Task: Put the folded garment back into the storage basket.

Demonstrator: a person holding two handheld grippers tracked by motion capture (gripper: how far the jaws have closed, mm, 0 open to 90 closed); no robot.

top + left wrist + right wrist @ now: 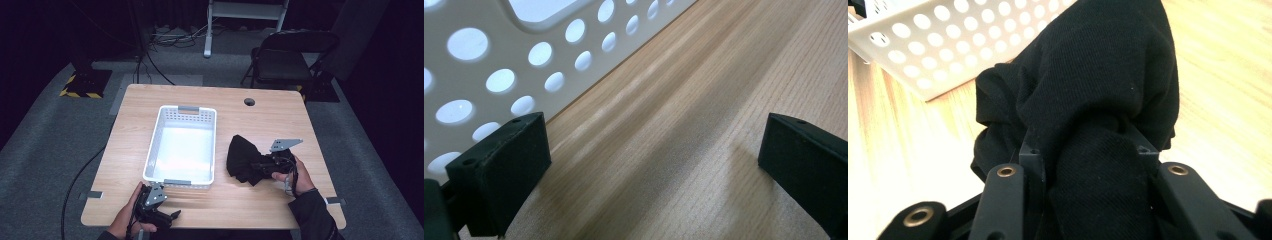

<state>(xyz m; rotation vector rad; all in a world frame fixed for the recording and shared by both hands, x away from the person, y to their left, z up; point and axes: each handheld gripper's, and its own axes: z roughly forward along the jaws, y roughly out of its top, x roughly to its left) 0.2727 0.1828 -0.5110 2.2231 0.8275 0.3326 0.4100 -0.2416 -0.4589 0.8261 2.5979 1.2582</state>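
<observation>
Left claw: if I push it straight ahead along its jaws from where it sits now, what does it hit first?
Probably nothing soon. The left claw stands open over bare table, and the white basket wall runs along the left of its line rather than across it. Depth is hard to judge; a slight leftward drift would scrape that wall.

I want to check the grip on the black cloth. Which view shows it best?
The right gripper view: the black cloth bunches between the right tongs, clamped. The high view shows the cloth whole but small, beside the basket.
</observation>
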